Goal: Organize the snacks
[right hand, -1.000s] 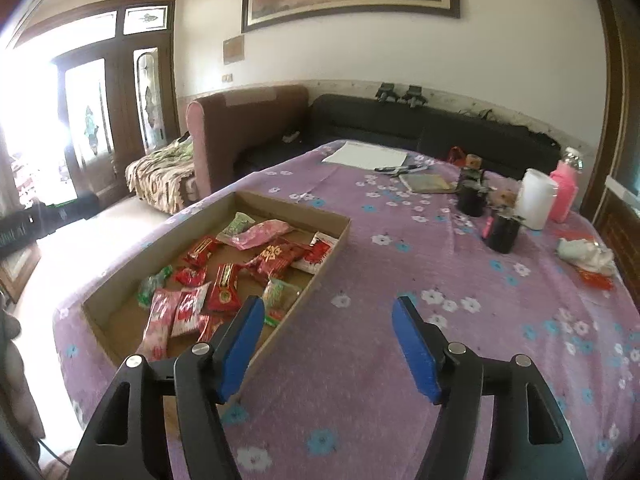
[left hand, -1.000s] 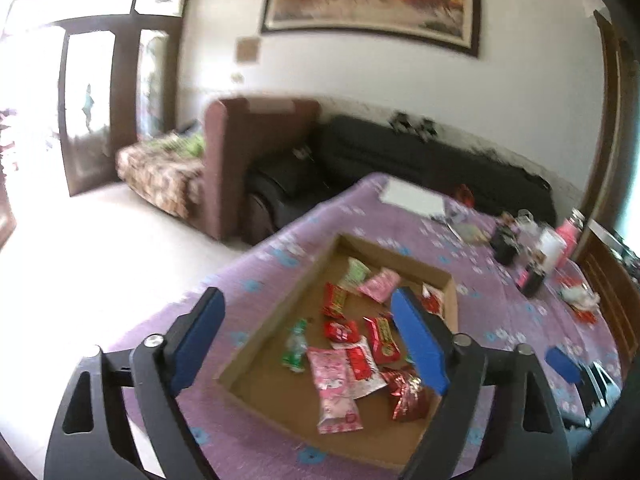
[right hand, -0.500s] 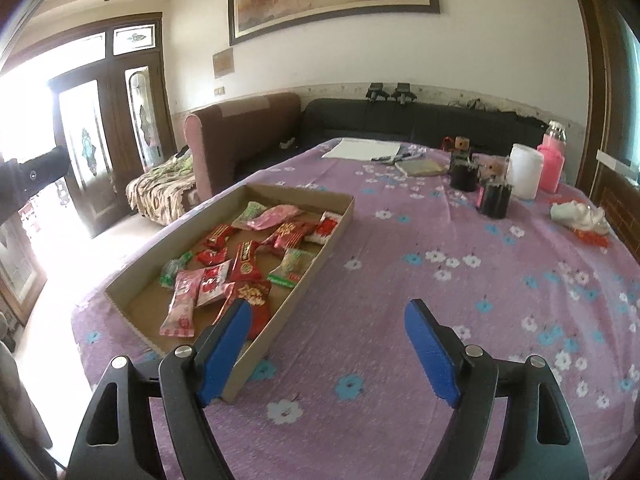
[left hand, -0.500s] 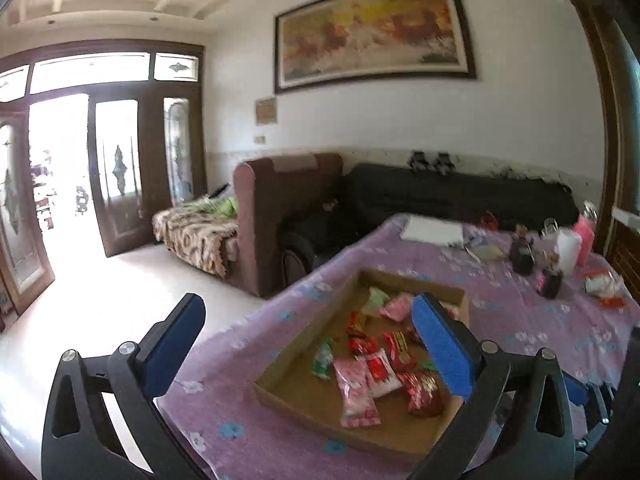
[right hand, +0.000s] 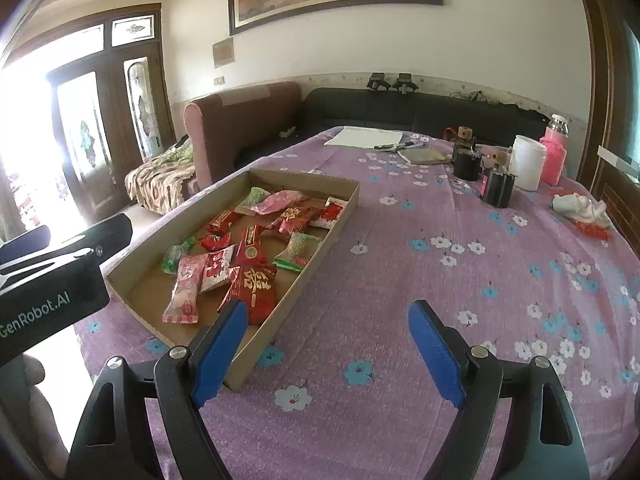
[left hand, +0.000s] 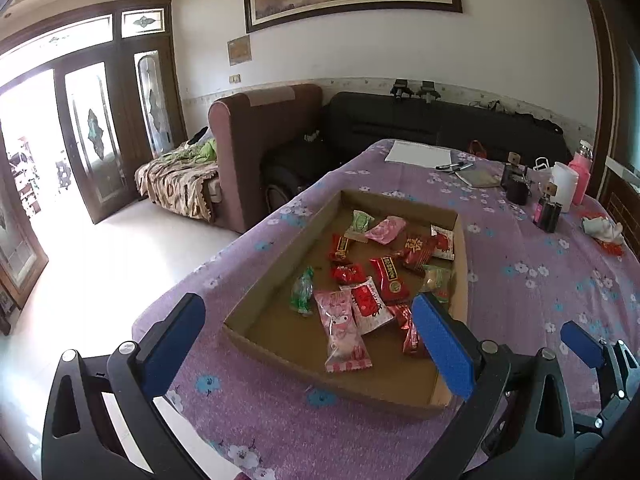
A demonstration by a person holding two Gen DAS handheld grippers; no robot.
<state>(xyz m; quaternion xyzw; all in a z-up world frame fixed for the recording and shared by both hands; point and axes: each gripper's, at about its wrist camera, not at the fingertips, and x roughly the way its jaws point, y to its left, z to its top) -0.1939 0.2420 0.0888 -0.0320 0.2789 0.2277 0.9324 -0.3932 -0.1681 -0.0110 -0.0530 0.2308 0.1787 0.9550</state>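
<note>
Assorted red, pink and green wrapped snacks point(left hand: 362, 280) are held in a shallow brown cardboard tray point(left hand: 276, 264). Beside the tray, the left gripper point(left hand: 308, 344) is spread wide and empty; the right gripper point(right hand: 326, 354), also empty, has just been opening. Only the right view shows the left gripper's black body.

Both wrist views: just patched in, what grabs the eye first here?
The cardboard tray of bright red, pink and green snacks on the purple flowered tablecloth, at the table's near left side. Both the left gripper and the right gripper stand open and empty in front of it. A pink bottle and white jar stand at the far right.

Snack packets point(left hand: 362, 280) in cardboard tray point(left hand: 280, 264) on table's point(right hand: 400, 280) left side, cups point(right hand: 496, 188) far right, sofa point(right hand: 440, 114) behind
</note>
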